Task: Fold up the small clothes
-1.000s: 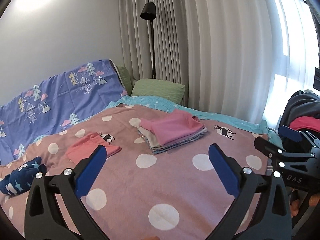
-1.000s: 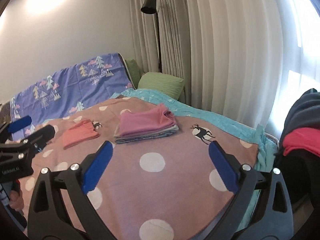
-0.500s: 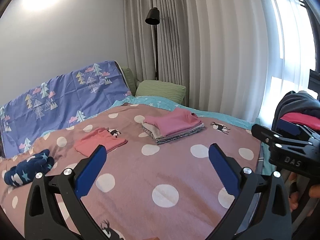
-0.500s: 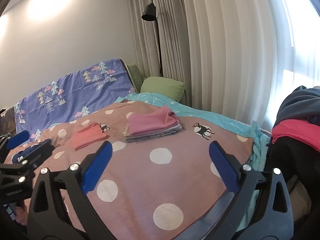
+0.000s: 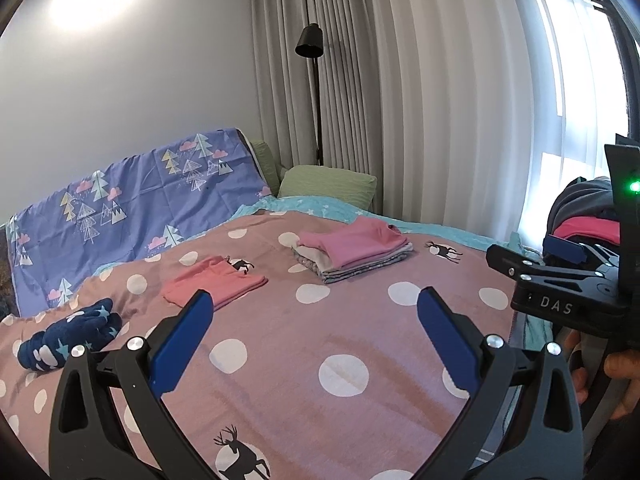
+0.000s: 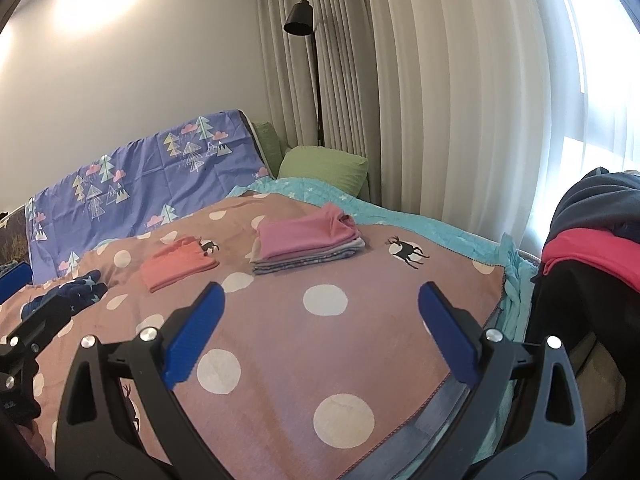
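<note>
Both grippers hang above the near part of the bed, level and pointing across it toward the curtain, and neither touches any cloth. The left gripper has its jaws spread wide with nothing between them; its blue pads frame a bare stretch of the dotted pink blanket. The right gripper is held the same way, jaws spread and empty, over the blanket's corner near the bed's edge. In the left wrist view the right gripper shows from the side at the right edge, with the person's hand wrapped around its handle below.

The folded clothes lie well beyond both grippers. A stack of folded clothes with a pink top piece sits toward the far side of the bed, beside a printed deer. A folded coral garment lies flat to the left of the stack, apart from it. Further left, near the blanket's edge, lies a rumpled navy garment with stars, not folded.

At the head of the bed a purple sheet with trees hangs over the headboard, and a green pillow lies beside it. A black floor lamp stands against the curtain. To the right of the bed, a pile of dark and red clothes is heaped up.
</note>
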